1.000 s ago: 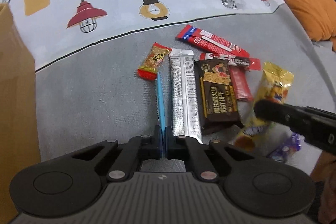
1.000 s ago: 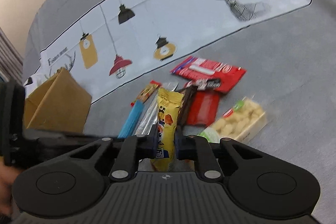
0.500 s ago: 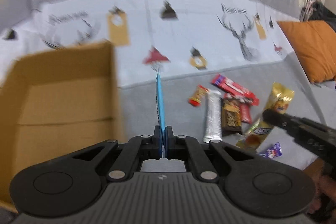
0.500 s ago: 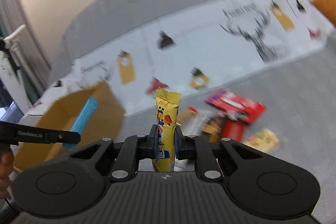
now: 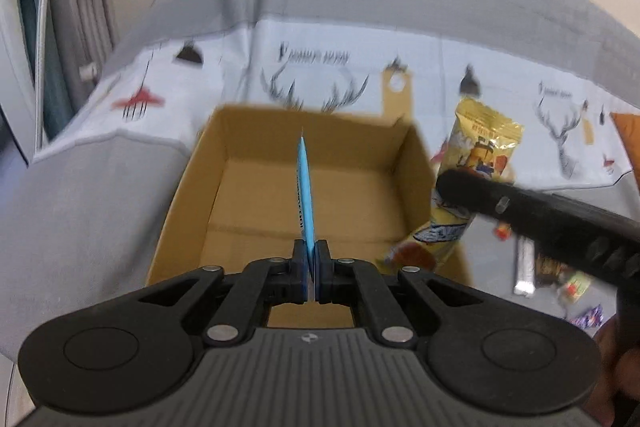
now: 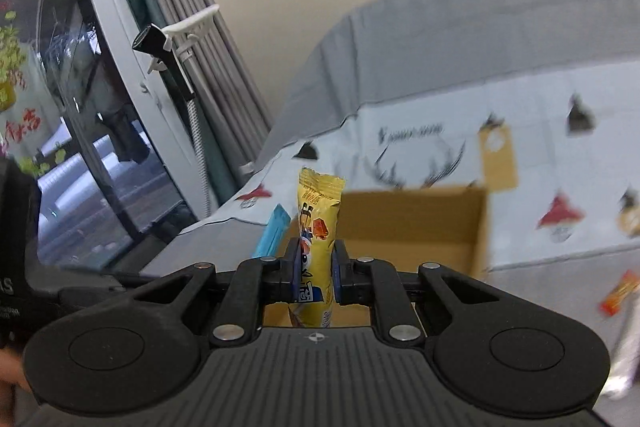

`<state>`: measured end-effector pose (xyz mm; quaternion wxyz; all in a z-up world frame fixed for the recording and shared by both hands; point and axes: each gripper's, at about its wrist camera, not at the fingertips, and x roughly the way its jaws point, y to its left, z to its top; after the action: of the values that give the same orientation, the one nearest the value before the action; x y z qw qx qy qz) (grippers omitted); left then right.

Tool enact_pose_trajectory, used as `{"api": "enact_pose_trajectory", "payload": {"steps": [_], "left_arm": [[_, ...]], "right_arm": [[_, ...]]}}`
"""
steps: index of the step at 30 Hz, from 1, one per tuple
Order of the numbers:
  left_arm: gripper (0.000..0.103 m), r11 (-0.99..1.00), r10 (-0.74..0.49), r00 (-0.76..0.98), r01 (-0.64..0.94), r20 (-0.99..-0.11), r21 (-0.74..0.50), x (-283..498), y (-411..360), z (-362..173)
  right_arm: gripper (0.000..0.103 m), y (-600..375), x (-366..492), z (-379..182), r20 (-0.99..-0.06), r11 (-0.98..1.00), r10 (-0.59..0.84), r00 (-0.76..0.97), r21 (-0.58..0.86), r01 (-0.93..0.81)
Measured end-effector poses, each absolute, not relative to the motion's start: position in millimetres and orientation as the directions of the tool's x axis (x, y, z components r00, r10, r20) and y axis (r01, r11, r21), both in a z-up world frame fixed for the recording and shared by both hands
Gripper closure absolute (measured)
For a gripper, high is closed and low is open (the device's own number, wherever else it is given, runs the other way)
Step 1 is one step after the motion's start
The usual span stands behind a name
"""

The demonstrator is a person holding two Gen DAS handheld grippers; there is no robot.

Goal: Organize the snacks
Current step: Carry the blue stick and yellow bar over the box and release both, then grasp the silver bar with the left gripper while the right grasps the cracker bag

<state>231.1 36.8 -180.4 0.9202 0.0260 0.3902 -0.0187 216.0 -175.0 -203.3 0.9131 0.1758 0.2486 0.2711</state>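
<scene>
A: Snacks, where are they rn?
B: Two are held up. Left gripper (image 5: 311, 269) has its fingers pinching a thin blue packet (image 5: 305, 193), edge-on and upright, over the open cardboard box (image 5: 188, 187). Right gripper (image 6: 316, 273) has fingers pinching a yellow packet (image 6: 318, 227), upright too.

A: Yellow one over the box as well?
B: Probably at the box's right wall. From the left cam the yellow packet (image 5: 476, 163) overlaps that wall, but it's blurry, so can't say if it's inside.

A: And the rest?
B: A few loose snacks (image 5: 552, 271) lie on the grey sofa seat (image 5: 80, 211), right of the box, w/ a silver bar among them. An orange-red packet (image 6: 618, 293) shows at the right edge of the right cam.

A: Box contents?
B: Only bare cardboard floor is visible. Patterned white cloth (image 5: 432, 67) covers the sofa back behind the box.
</scene>
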Motion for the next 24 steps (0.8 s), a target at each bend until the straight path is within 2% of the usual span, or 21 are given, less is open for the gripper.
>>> {"api": "enact_pose_trajectory", "payload": {"steps": [1, 2, 3, 4, 5, 7, 13, 15, 17, 18, 20, 21, 24], "left_arm": [[0.071, 0.997, 0.006, 0.681, 0.050, -0.732, 0.054, 232.6, 37.2, -184.0], [0.027, 0.997, 0.030, 0.679, 0.033, -0.733, 0.071, 232.2, 34.5, -184.9], [0.012, 0.996, 0.046, 0.700, 0.022, -0.713, 0.087, 229.0, 27.9, -182.8], [0.004, 0.995, 0.037, 0.729, 0.039, -0.684, 0.095, 223.1, 20.4, -181.9], [0.004, 0.990, 0.005, 0.756, 0.088, -0.655, 0.109, 217.7, 3.7, -180.2], [0.004, 0.977, -0.059, 0.754, 0.179, -0.654, 0.117, 213.9, -28.4, -186.4], [0.004, 0.919, -0.240, 0.652, 0.392, -0.719, 0.048, 225.7, -148.3, -238.6], [0.011, 0.896, -0.291, 0.598, 0.444, -0.747, 0.007, 238.1, -182.6, -264.4], [0.033, 0.875, -0.322, 0.542, 0.484, -0.776, -0.024, 250.5, -210.4, -293.7], [0.035, 0.869, -0.314, 0.519, 0.495, -0.795, -0.020, 259.0, -225.3, -308.8], [0.037, 0.868, -0.279, 0.508, 0.496, -0.815, 0.012, 277.5, -239.5, -334.7], [0.038, 0.866, -0.265, 0.503, 0.499, -0.823, 0.027, 285.3, -246.5, -346.3], [0.040, 0.864, -0.267, 0.438, 0.504, -0.858, -0.012, 307.3, -255.8, -377.4]], "right_arm": [[0.032, -173.5, 219.8, -207.3, -0.365, 0.781, 0.587, 0.723, 0.490, -0.387], [0.000, -175.6, 221.2, -208.7, -0.378, 0.779, 0.587, 0.716, 0.504, -0.373], [0.002, -182.6, 215.7, -208.5, -0.365, 0.782, 0.580, 0.728, 0.499, -0.373], [0.002, -192.8, 204.2, -209.4, -0.331, 0.786, 0.572, 0.751, 0.483, -0.386], [0.002, -202.5, 195.4, -210.3, -0.329, 0.801, 0.555, 0.764, 0.459, -0.384], [0.002, -235.0, 182.0, -219.1, -0.390, 0.864, 0.463, 0.796, 0.401, -0.306], [0.002, -373.8, 150.1, -278.6, -0.549, 0.943, 0.132, 0.825, 0.326, 0.065], [0.003, -413.7, 143.7, -300.3, -0.593, 0.918, 0.059, 0.803, 0.348, 0.190], [0.007, -448.4, 138.2, -327.1, -0.616, 0.869, 0.045, 0.786, 0.412, 0.274], [0.009, -458.3, 140.5, -337.7, -0.632, 0.854, 0.047, 0.773, 0.427, 0.298], [0.022, -472.0, 153.0, -360.0, -0.679, 0.823, 0.056, 0.732, 0.446, 0.351], [0.025, -477.8, 159.9, -369.2, -0.692, 0.799, 0.070, 0.718, 0.470, 0.375], [0.028, -475.3, 174.9, -377.7, -0.682, 0.775, 0.090, 0.726, 0.506, 0.379]]}}
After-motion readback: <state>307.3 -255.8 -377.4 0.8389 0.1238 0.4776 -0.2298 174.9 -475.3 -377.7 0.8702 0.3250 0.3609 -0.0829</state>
